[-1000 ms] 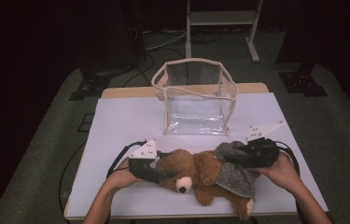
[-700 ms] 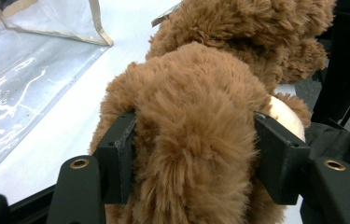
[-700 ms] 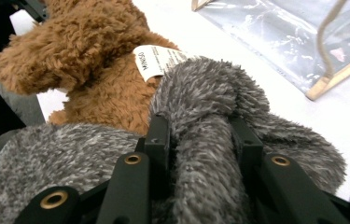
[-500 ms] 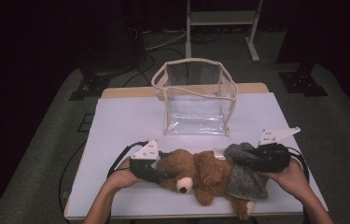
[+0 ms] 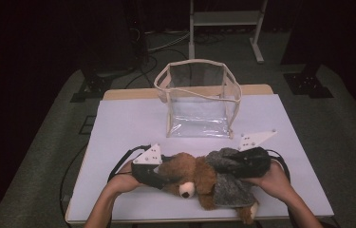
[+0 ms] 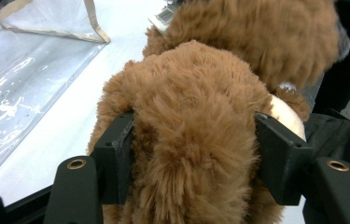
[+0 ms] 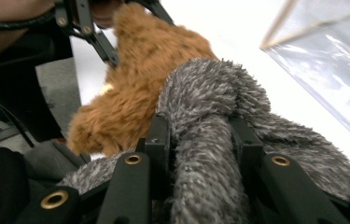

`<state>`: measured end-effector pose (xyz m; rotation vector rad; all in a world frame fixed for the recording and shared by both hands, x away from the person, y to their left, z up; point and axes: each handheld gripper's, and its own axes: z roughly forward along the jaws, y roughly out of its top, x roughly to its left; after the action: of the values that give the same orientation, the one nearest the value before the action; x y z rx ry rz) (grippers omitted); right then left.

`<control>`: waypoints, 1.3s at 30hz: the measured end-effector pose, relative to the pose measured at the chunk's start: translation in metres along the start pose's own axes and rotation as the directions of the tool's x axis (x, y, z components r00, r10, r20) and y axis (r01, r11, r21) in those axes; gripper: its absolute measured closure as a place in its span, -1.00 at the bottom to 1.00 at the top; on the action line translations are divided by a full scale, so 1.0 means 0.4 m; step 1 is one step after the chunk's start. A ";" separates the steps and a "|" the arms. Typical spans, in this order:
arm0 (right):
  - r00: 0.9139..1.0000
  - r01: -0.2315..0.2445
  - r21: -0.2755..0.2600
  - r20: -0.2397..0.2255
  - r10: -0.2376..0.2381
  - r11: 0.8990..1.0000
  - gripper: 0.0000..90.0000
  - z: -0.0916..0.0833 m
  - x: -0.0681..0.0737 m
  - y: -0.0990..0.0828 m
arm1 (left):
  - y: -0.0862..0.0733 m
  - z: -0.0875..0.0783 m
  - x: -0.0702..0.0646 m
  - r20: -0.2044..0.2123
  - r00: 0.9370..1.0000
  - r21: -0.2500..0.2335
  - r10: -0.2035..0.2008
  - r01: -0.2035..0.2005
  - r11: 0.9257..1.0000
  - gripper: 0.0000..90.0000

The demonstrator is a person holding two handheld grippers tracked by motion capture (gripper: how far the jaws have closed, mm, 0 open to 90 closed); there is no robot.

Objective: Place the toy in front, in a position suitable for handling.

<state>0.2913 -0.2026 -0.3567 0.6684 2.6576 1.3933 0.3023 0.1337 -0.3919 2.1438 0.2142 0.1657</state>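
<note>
High view: brown teddy bear lying on its side across the near part of the white table, well short of the clear bag standing open-topped behind it. Left gripper at the bear's head end, right gripper on the grey furry garment around its body, a hand behind each. Nothing inside the bag as far as visible. Left gripper view: black jaws clamped on a thick wad of brown fur, pads sunk into the teddy bear on both sides; table just beneath, so not clearly lifted; clear bag off to the upper left. Right gripper view: jaws pinched together on a bunched fold of grey furry garment, with the brown bear beyond it and the left gripper at the far end; edge of the clear bag at the upper right. Judged progress: early, with both grips apparently secured and the toy held at both ends. Left to do, probably: lifting the bear clear of the table, carrying it over the bag's rim, lowering it in, and letting go.
</note>
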 end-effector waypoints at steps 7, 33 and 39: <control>0.994 -0.069 0.007 0.086 0.068 0.998 0.46 -0.087 -0.031 -0.074 | 0.001 0.001 0.001 0.002 1.000 -0.001 0.002 -0.002 1.000 -0.18; 0.998 -0.045 -0.048 0.052 0.047 0.998 0.44 -0.046 -0.013 -0.044 | 0.007 0.004 -0.006 0.008 1.000 0.012 0.025 -0.025 1.000 -0.19; 0.999 0.002 -0.033 0.044 0.000 0.999 0.44 -0.022 0.002 -0.024 | 0.003 0.001 -0.007 0.011 1.000 0.008 0.027 -0.027 1.000 -0.19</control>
<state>0.2849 -0.2139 -0.3592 0.6864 2.5951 1.4026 0.2996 0.1322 -0.3913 2.1556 0.1795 0.1690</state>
